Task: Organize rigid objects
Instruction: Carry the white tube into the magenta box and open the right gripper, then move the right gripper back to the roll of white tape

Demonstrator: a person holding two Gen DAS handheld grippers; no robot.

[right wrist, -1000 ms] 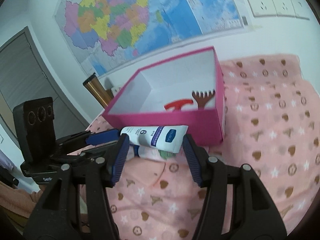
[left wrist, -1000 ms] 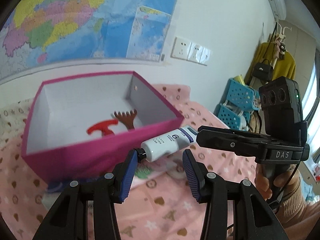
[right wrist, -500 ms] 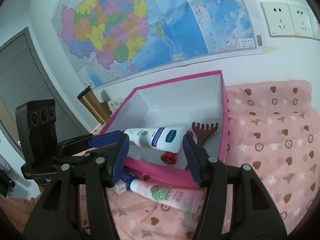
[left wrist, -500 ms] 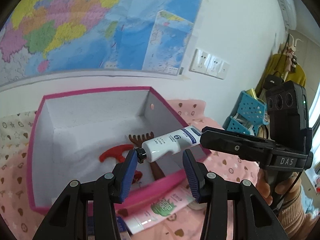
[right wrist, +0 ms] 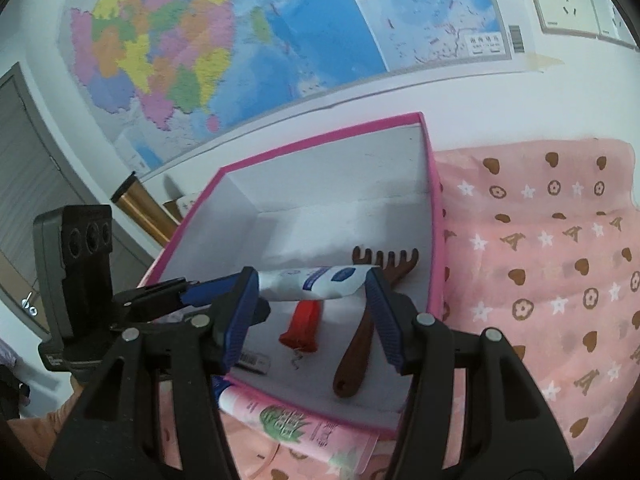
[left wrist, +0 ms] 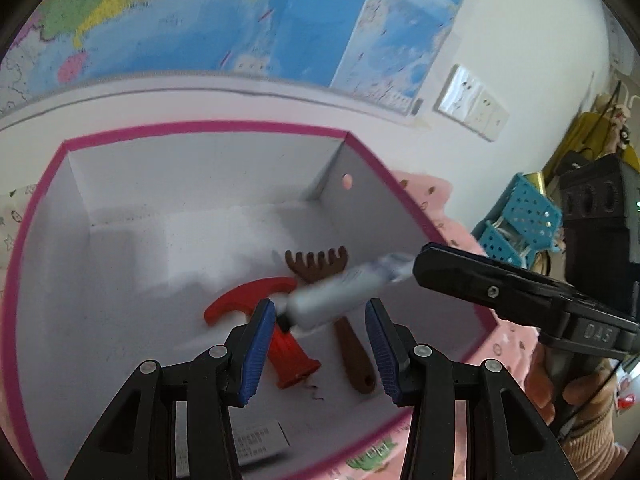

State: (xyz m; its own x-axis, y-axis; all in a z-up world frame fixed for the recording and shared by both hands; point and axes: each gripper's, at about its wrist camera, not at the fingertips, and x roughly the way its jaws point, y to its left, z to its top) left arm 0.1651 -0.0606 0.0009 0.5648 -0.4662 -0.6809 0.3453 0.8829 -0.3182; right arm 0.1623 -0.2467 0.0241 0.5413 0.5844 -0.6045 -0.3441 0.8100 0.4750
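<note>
**Tube held over open pink box by both grippers**

The white tube with blue label (right wrist: 316, 285) lies roughly level above the interior of the pink box (right wrist: 434, 216). The right gripper (right wrist: 310, 312) spans it lengthwise: its blue pads (right wrist: 382, 316) sit against the crimped end on one side and the cap end on the other, jaws about half spread, so the tube is clamped end to end. In the left wrist view the tube (left wrist: 336, 294) is motion-blurred; its black cap rests against the left pad of the left gripper (left wrist: 318, 344), while the other pad stands clear of the tube. The left jaws are near their narrowest, but whether this gripper truly squeezes anything I cannot tell from the blur.

Inside the box, on its white floor: a red T-shaped toy tool (left wrist: 256, 304) and a brown toy rake (right wrist: 372, 312), lying side by side, tines toward the far wall. A small barcode sticker (right wrist: 252, 360) sits on the floor near the front wall. The tube hangs above both toys, apparently not touching them.

Outside the box, just beside its front wall, a pink tube with green print (right wrist: 296, 426) lies on the pink patterned cloth (right wrist: 540, 260) covering the table.

A hand (left wrist: 560, 380) grips the right gripper's handle at the right edge of the left wrist view. A wall map (right wrist: 240, 40) hangs behind the box.
</note>
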